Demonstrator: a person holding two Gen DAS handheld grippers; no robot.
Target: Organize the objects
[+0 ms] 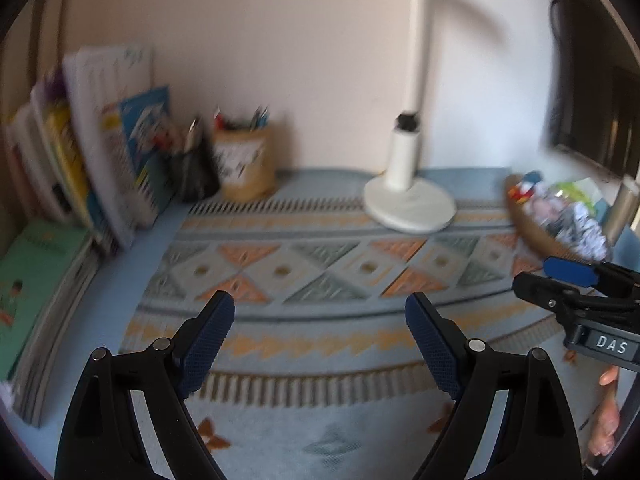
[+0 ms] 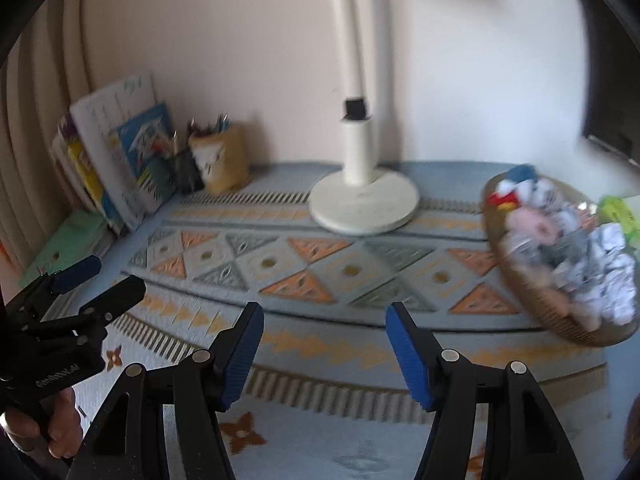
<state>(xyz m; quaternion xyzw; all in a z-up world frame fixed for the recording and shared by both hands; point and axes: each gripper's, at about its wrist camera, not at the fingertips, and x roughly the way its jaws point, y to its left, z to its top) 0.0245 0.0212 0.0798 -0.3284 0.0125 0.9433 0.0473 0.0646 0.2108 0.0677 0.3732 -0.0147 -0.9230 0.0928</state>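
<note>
My left gripper (image 1: 320, 312) is open and empty above a patterned mat (image 1: 320, 264). My right gripper (image 2: 324, 320) is open and empty above the same mat (image 2: 320, 264). The right gripper also shows at the right edge of the left wrist view (image 1: 560, 276); the left gripper shows at the left edge of the right wrist view (image 2: 100, 276). A stack of books (image 1: 100, 152) leans against the wall at the far left, also in the right wrist view (image 2: 120, 160). Two pen holders (image 1: 240, 160) stand beside them. A woven basket (image 2: 532, 292) full of crumpled paper and small items sits at the right.
A white desk lamp (image 1: 408, 200) stands on the mat's far side, also in the right wrist view (image 2: 364, 200). A green book (image 1: 36, 280) lies flat at the left. A dark monitor (image 1: 592, 120) is at the far right. The wall is close behind.
</note>
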